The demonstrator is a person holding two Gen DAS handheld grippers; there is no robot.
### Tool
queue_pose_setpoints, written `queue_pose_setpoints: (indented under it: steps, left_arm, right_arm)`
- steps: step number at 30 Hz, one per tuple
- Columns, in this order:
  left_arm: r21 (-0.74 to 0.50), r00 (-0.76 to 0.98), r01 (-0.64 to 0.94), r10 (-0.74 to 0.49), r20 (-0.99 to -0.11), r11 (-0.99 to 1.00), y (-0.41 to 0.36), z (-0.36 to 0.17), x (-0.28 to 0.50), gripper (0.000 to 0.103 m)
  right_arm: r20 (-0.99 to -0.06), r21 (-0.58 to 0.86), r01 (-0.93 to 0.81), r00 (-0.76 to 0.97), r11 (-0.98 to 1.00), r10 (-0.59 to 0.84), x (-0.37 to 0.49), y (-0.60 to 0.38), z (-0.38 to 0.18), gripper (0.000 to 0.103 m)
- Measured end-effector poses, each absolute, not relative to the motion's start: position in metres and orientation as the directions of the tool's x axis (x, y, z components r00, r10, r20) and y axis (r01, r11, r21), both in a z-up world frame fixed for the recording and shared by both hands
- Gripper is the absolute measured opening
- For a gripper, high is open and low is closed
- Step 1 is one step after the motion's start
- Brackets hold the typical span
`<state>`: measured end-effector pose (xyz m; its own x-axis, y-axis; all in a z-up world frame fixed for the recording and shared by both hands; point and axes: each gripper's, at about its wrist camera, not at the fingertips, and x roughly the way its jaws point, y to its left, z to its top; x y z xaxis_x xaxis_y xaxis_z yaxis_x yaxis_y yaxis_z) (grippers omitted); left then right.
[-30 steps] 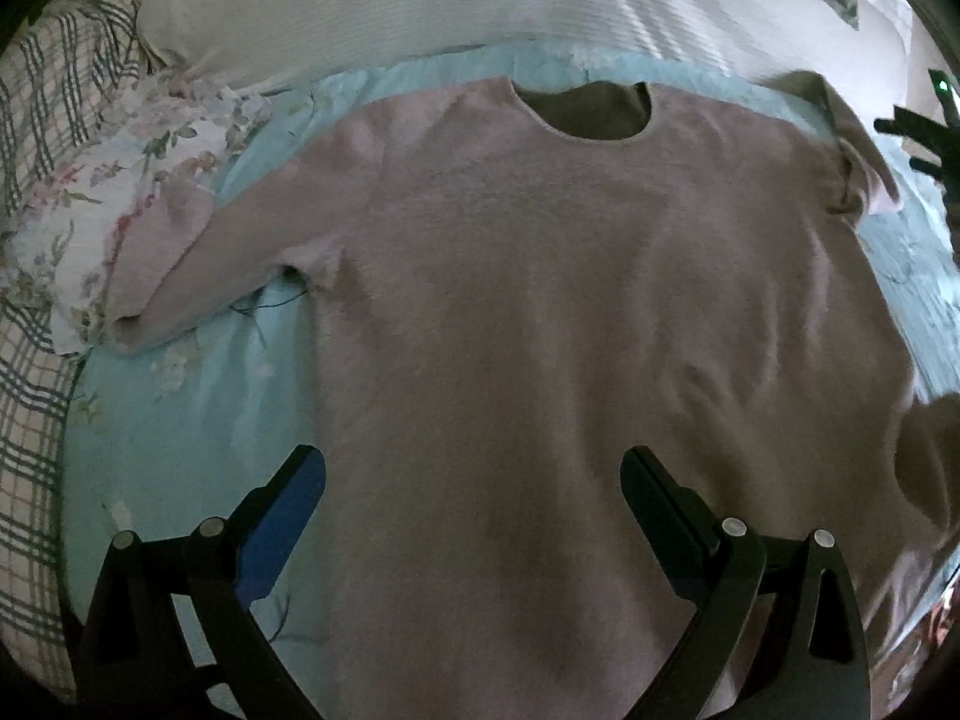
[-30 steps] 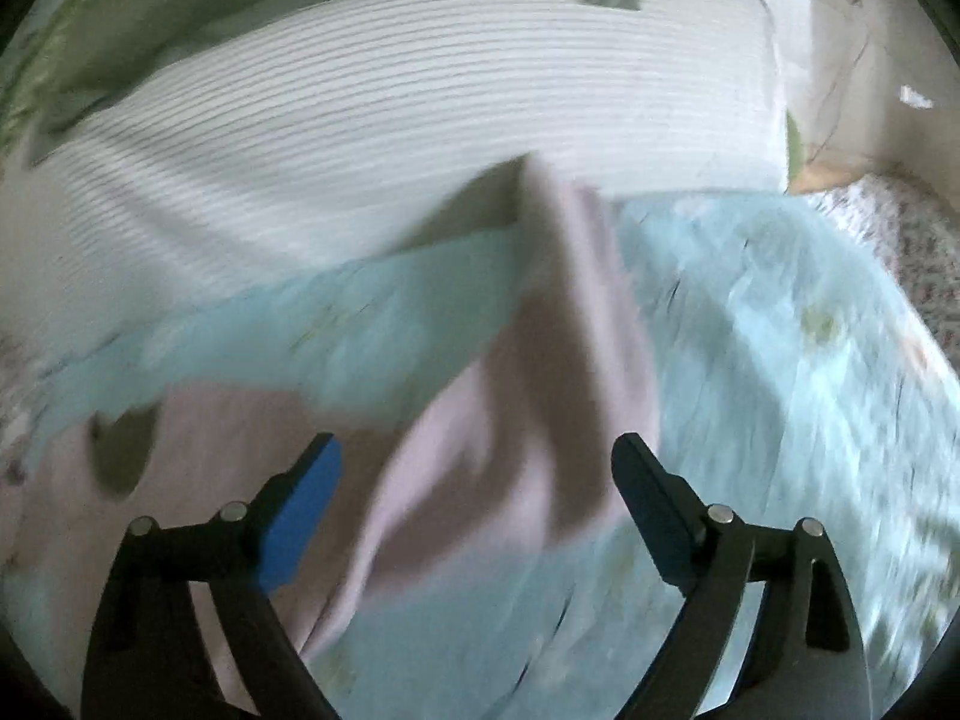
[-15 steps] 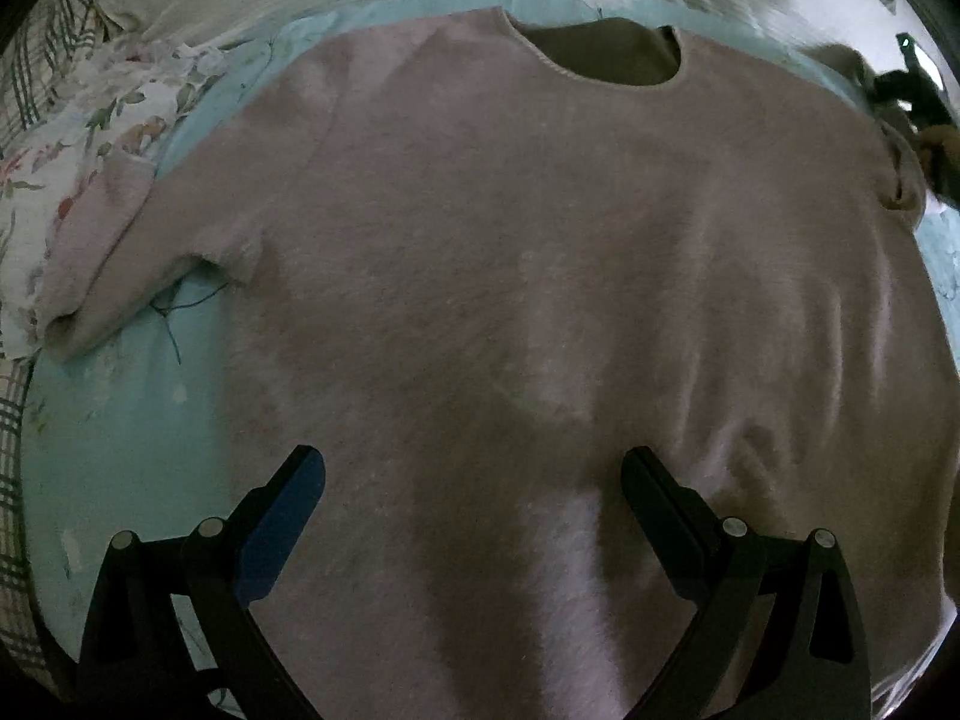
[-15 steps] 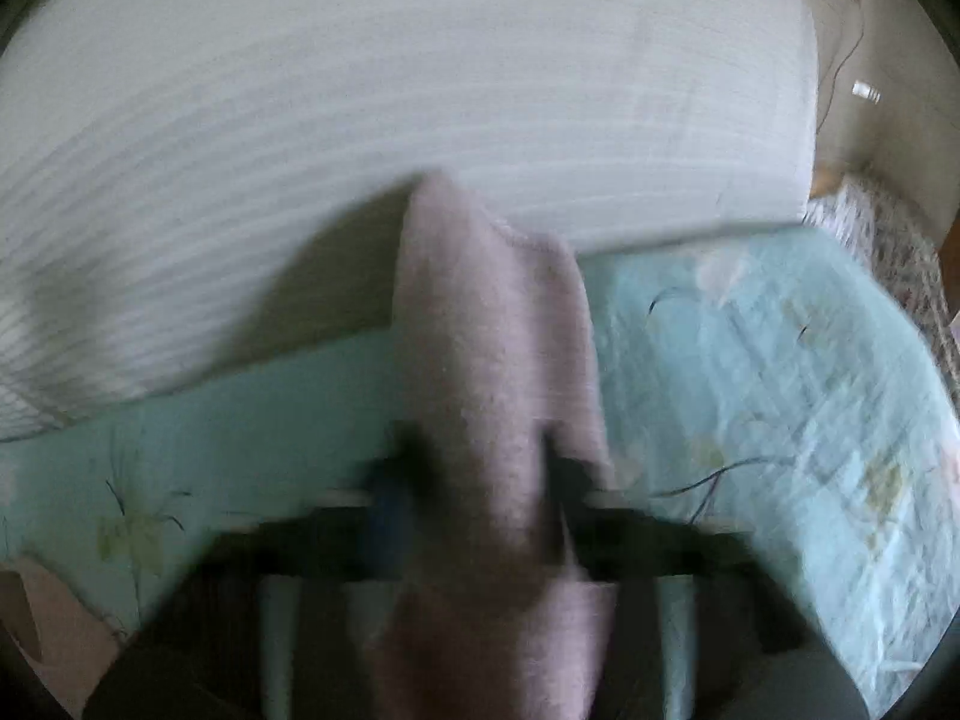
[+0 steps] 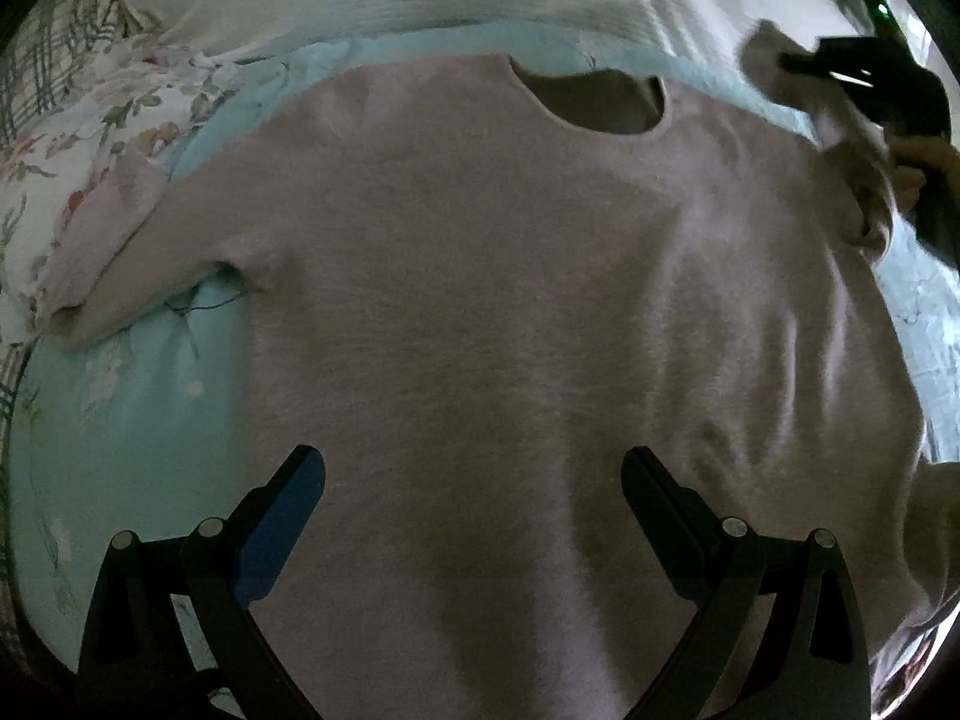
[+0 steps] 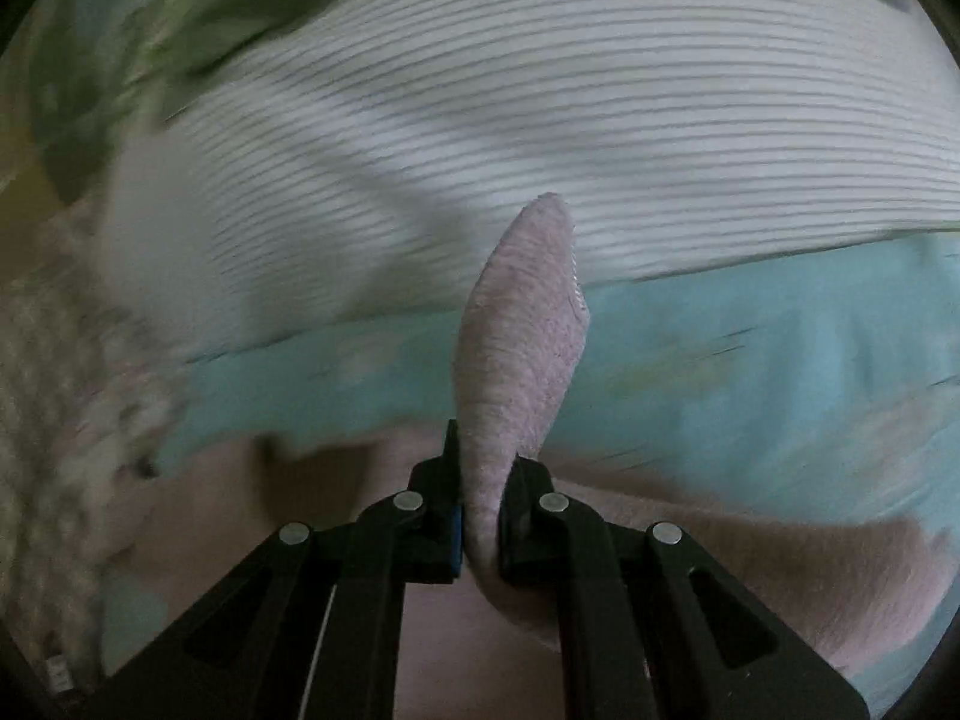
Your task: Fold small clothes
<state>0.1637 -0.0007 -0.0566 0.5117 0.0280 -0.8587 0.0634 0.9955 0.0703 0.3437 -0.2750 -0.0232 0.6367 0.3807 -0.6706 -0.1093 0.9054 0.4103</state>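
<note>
The right gripper's fingers are pinched together on the sweater's sleeve, whose cuff end stands up past the tips in the right wrist view; the left gripper's fingers stand wide apart above the sweater, and I cannot tell whether their tips touch the cloth.

The bed sheet, pale blue with faint flowers, runs under everything, and its edges are lost at the dark rim of the lens. On the far side of it lies a white ribbed quilt, smeared by blur on its left part. A green cloth beyond that is too blurred to name. The pink sweater lies flat on the sheet, chest up, neck hole toward the quilt; its hem is cut off at the bottom of the left wrist view behind the gripper's frame. One sleeve lies out to the left, its end resting on a flowered cloth, beside a plaid one half cut off by the frame. The other sleeve is lifted clear of the sheet at the far right, where the right gripper shows only as a dark blurred shape with a green light, with part of a hand behind it. How much of that sleeve hangs below the grip is hidden.
</note>
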Motion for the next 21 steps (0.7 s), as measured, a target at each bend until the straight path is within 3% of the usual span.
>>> queue_pose_setpoints:
  steps: [6, 11, 15, 18, 21]
  left_arm:
    - [0.022, 0.522, 0.003, 0.018, -0.853, 1.000, 0.030, -0.054, 0.151, 0.100]
    - [-0.040, 0.530, -0.049, -0.008, -0.848, 0.998, 0.056, -0.055, 0.150, 0.099]
    - [-0.094, 0.529, -0.062, -0.048, -0.847, 0.994, 0.070, -0.059, 0.152, 0.099]
    - [-0.133, 0.534, -0.056, -0.083, -0.842, 0.990, 0.076, -0.060, 0.161, 0.100]
    - [-0.190, 0.547, -0.024, -0.146, -0.824, 0.981, 0.080, -0.057, 0.182, 0.100]
  right_arm:
    - [-0.629, 0.458, -0.297, 0.558, 0.838, 0.542, 0.317, -0.161, -0.034, 0.009]
    - [-0.651, 0.488, -0.387, 0.437, 0.783, 0.621, 0.295, -0.097, -0.063, 0.009]
    - [-0.688, 0.504, -0.414, 0.338, 0.758, 0.642, 0.283, -0.059, -0.085, 0.016]
    - [-0.663, 0.547, -0.412, 0.318, 0.729, 0.678, 0.275, -0.061, -0.088, 0.053]
    - [-0.685, 0.517, -0.409, 0.329, 0.752, 0.650, 0.265, -0.084, -0.076, 0.056]
